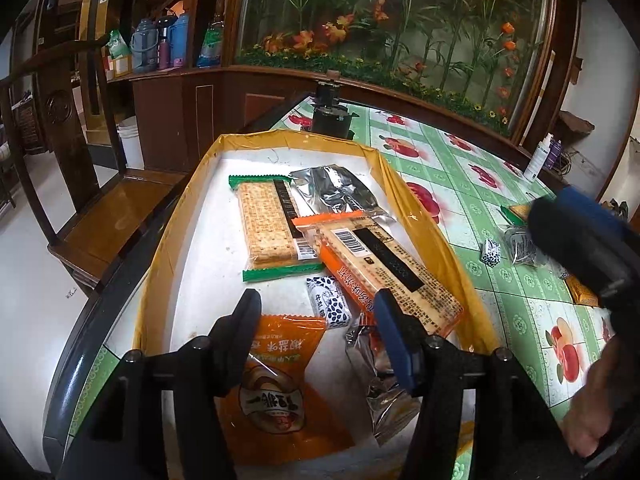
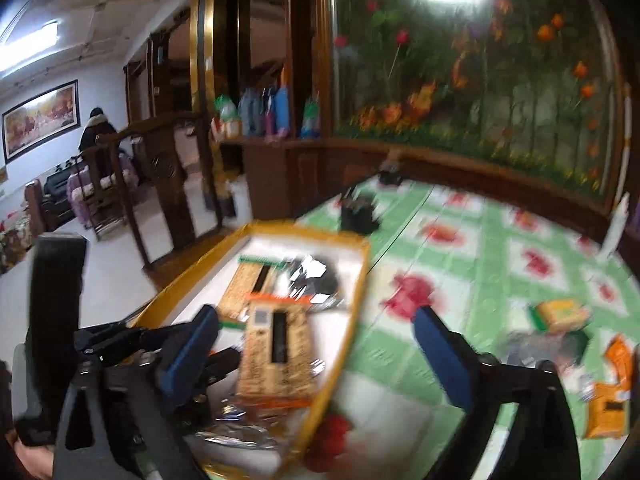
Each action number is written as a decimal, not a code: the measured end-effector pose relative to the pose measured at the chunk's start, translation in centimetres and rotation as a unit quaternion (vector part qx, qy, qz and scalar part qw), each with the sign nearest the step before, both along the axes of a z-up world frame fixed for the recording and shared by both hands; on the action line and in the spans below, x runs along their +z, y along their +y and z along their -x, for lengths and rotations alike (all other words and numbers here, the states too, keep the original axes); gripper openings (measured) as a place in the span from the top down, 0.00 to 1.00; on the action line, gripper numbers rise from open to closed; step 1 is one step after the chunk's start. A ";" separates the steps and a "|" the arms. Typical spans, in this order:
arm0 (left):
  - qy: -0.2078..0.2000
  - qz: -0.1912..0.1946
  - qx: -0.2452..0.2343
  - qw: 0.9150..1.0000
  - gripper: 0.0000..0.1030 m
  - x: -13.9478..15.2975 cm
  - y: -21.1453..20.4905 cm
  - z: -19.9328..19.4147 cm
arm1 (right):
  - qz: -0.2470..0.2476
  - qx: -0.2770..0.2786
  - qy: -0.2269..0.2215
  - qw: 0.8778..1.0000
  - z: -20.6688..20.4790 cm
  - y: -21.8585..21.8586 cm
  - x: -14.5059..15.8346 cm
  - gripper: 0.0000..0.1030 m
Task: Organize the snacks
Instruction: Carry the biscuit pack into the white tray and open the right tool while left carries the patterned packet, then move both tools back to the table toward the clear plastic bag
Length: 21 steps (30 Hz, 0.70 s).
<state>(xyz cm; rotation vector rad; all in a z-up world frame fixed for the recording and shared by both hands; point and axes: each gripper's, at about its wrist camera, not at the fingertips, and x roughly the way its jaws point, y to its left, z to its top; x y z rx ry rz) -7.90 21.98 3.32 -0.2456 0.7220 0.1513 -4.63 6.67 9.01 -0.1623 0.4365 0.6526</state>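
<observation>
the left gripper (image 1: 316, 312) hangs with jaws spread over an orange snack pouch (image 1: 276, 384) at the near end of the yellow-rimmed white tray (image 1: 404, 184) on the counter (image 1: 472, 184). farther in lie a green-edged cracker pack (image 1: 266, 226) and an orange-edged cracker pack (image 1: 384, 268). right of the tray, the right gripper (image 2: 316, 340) gapes wide, empty; small snack packets (image 2: 560, 314) lie on the green cloth.

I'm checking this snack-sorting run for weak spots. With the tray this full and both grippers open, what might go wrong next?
1. The orange-ended cracker pack lies tilted across the green-ended cracker pack and a silver wrapper; adding more could slide it over the tray's yellow rim.
2. The left gripper hovers open over the orange pouch; closing might snag the small candy too.
3. Loose snacks near the right gripper look blurred, so aim may be off.
</observation>
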 end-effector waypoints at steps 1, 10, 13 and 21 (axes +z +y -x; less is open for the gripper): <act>0.000 0.000 0.000 1.000 0.44 0.0 0.0 0.0 | -0.004 0.003 0.002 1.000 0.0 -0.5 0.3 0.00; 0.003 -0.001 0.005 1.000 0.43 -0.1 0.0 0.1 | -0.109 0.007 0.113 0.988 -3.8 -6.4 0.2 0.00; 0.005 0.000 0.006 1.000 0.43 -0.2 0.1 0.0 | -0.145 -0.016 0.130 0.981 -5.0 -9.1 0.0 0.06; 0.009 0.011 0.010 1.000 0.43 0.0 0.5 0.1 | -0.216 -0.099 0.246 0.940 -10.8 -17.9 -2.6 0.44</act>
